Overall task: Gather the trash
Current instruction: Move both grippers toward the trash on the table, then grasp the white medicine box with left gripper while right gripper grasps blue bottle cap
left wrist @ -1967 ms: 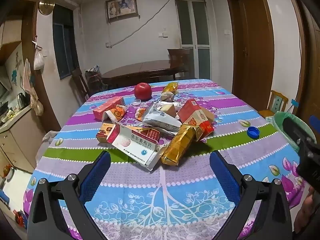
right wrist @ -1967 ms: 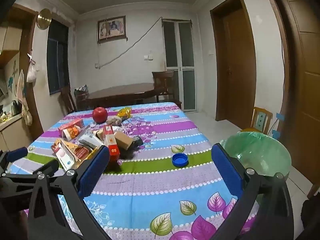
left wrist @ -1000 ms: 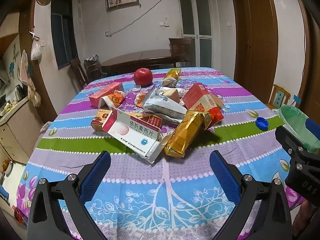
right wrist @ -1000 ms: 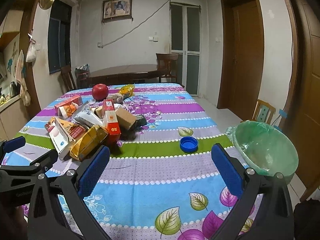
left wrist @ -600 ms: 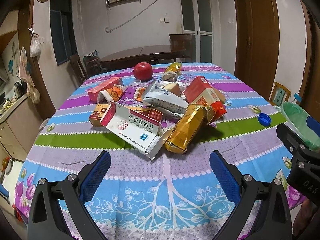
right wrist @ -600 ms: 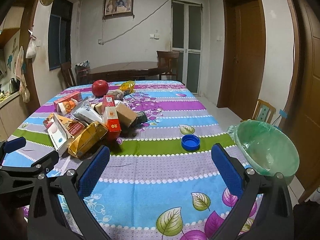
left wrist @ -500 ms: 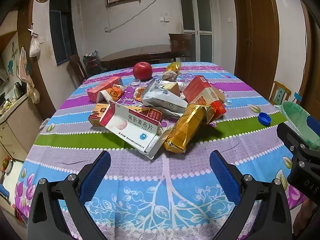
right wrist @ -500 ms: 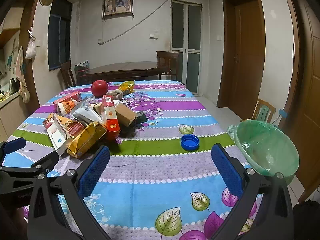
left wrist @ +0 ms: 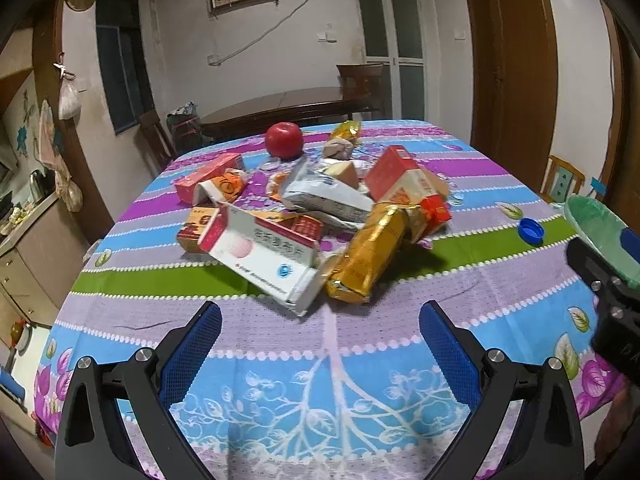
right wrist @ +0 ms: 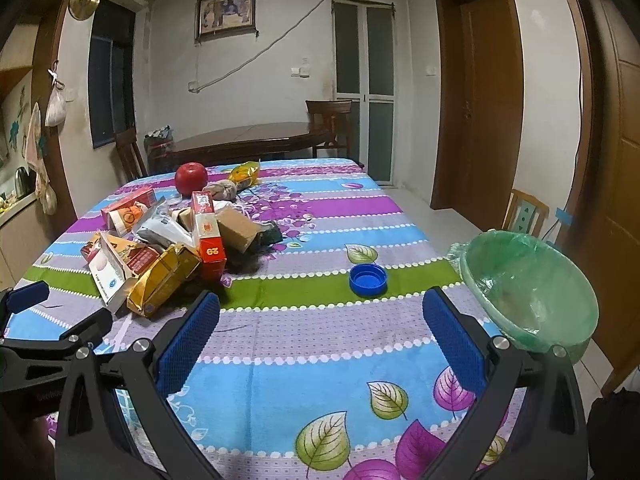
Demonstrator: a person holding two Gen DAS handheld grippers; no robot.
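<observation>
A heap of trash lies mid-table: a white and red medicine box (left wrist: 264,258), a gold foil packet (left wrist: 370,254), a red carton (left wrist: 400,174), a grey pouch (left wrist: 324,198) and orange boxes. A blue bottle cap (left wrist: 531,231) (right wrist: 367,279) lies apart to the right. A bin with a green liner (right wrist: 528,292) stands beside the table's right edge. My left gripper (left wrist: 320,334) is open and empty, just short of the heap. My right gripper (right wrist: 320,320) is open and empty, near the cap.
A red apple (left wrist: 284,140) and a yellow wrapper (left wrist: 346,130) sit at the far end of the striped flowered tablecloth (left wrist: 320,360). A dark wooden table (right wrist: 248,142) with chairs stands behind. A small chair (right wrist: 524,212) and doors are on the right.
Both grippers have moved forward and a little lower over the table. The trash heap and the blue cap look nearer. Both stay open.
</observation>
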